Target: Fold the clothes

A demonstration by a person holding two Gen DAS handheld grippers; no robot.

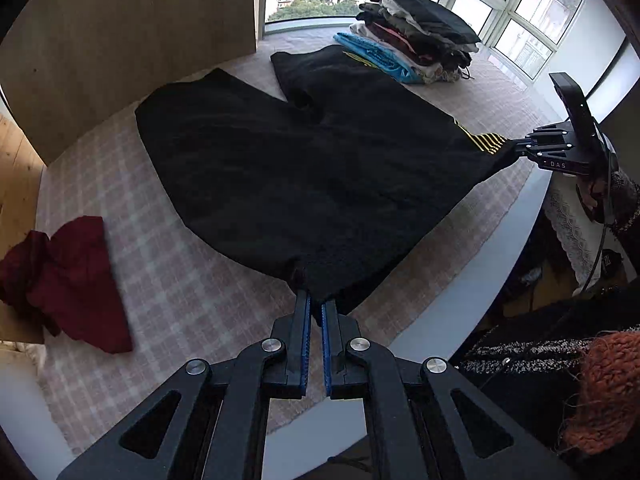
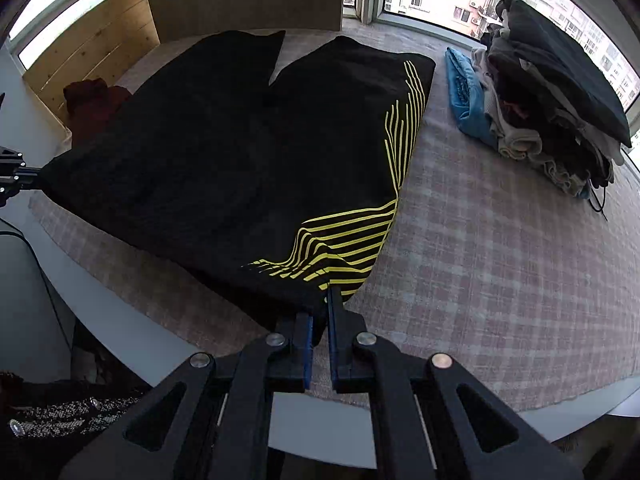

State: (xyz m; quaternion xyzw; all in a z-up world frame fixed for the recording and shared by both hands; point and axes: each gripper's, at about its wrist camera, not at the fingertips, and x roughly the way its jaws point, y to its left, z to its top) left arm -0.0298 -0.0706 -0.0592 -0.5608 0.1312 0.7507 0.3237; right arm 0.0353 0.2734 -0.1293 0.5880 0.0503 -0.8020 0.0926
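Observation:
Black shorts with yellow stripes (image 1: 304,168) lie spread on the checked table cloth (image 1: 168,272), legs pointing away from me; they also show in the right wrist view (image 2: 248,160). My left gripper (image 1: 316,300) is shut on one waistband corner at the near edge. My right gripper (image 2: 320,308) is shut on the other waistband corner by the yellow stripes, and it shows in the left wrist view (image 1: 520,148) at the right. The waistband is stretched between the two grippers, slightly lifted off the table.
A stack of folded clothes (image 1: 416,32) stands at the far side by the window, also in the right wrist view (image 2: 552,100). A crumpled dark red garment (image 1: 68,280) lies at the left. The table's white rim (image 1: 480,264) runs close below the grippers.

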